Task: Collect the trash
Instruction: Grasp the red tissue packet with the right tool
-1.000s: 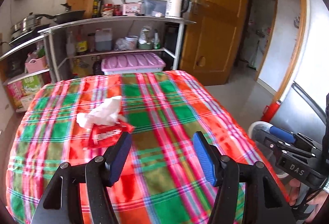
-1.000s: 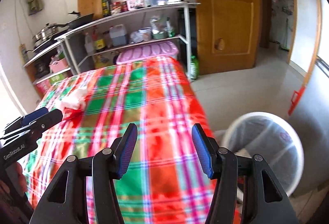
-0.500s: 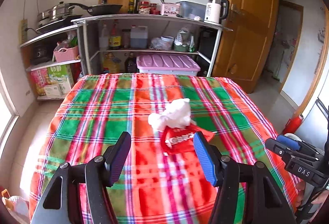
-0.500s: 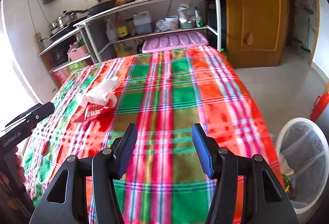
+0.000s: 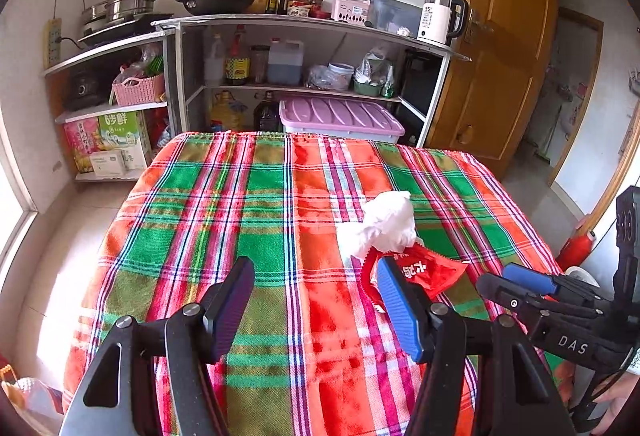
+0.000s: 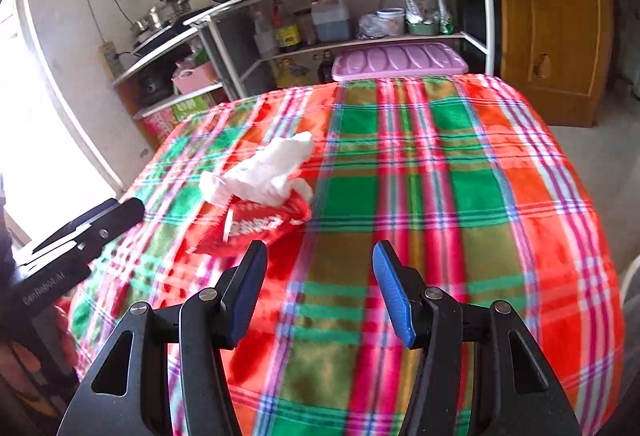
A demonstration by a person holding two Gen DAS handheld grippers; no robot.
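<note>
A crumpled white tissue (image 5: 382, 226) (image 6: 262, 170) lies on a red snack wrapper (image 5: 424, 274) (image 6: 256, 226) on the plaid tablecloth (image 5: 248, 220) (image 6: 440, 196). My left gripper (image 5: 316, 300) hovers open over the cloth, its right finger partly covering the wrapper's near edge, nothing between the fingers. My right gripper (image 6: 318, 286) is open above the cloth, with the trash just ahead and to the left of its left finger. Each gripper shows at the edge of the other's view: the right gripper (image 5: 532, 288) and the left gripper (image 6: 88, 226).
Behind the table stand metal shelves (image 5: 304, 24) with a pan, bottles, a kettle (image 5: 440, 18) and a pink-lidded box (image 5: 340, 116). A wooden door (image 5: 504, 48) is at the right. A red object (image 5: 576, 248) stands on the floor beside the table's right edge.
Both views have swung left and closer to the table. The tissue and wrapper now lie nearer the right gripper's fingers. The white bin has left the right wrist view.
</note>
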